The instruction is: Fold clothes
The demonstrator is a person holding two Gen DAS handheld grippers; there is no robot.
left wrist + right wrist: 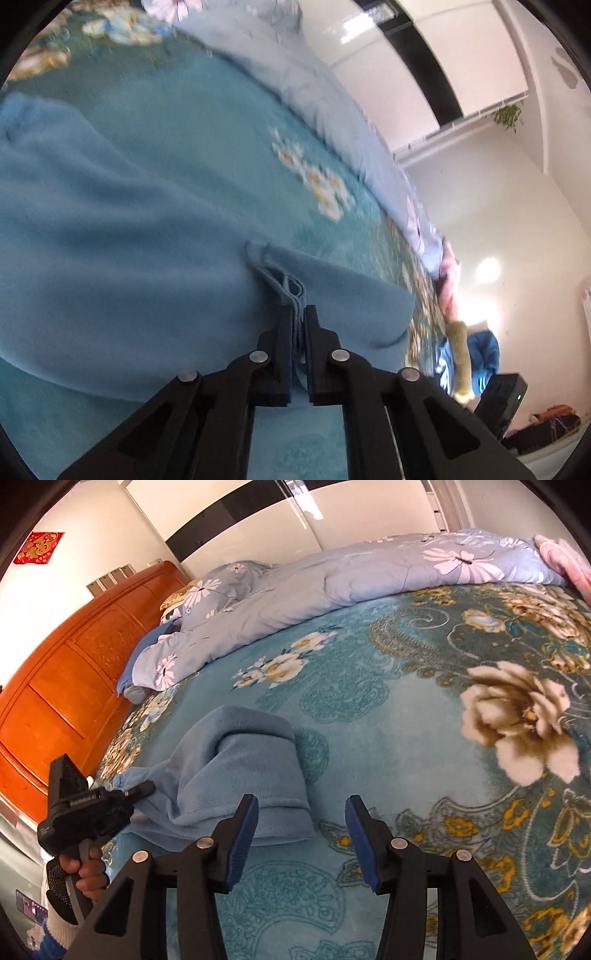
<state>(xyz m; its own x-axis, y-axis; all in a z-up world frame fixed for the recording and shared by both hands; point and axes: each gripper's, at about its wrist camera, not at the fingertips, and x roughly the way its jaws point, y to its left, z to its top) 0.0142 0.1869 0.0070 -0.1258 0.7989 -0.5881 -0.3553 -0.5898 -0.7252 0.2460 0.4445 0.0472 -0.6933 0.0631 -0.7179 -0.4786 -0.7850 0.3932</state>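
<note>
On the bed: one teal blanket (388, 709) with a cream and gold flower print, spread as the working surface.

Item 1: blue fleece garment (122, 229), lying partly bunched on the blanket near the wooden headboard (62, 686); one folded part rests flat just ahead of the right gripper.

Item 2: left gripper (299, 314), black, pressed together on a gathered hem edge of the garment; several layers of cloth show between its tips. Seen from the right wrist, it is held by a hand (86, 871) at the garment's left edge.

Item 3: right gripper (301, 808), black with blue pads (243, 834), spread wide, holding nothing, hanging above the blanket just beside the garment's near fold.

Item 4: pale blue quilt (332, 579) with white flowers, heaped along the far side of the bed.

Item 5: pink cloth (565, 561), at the quilt's far right end.
</note>
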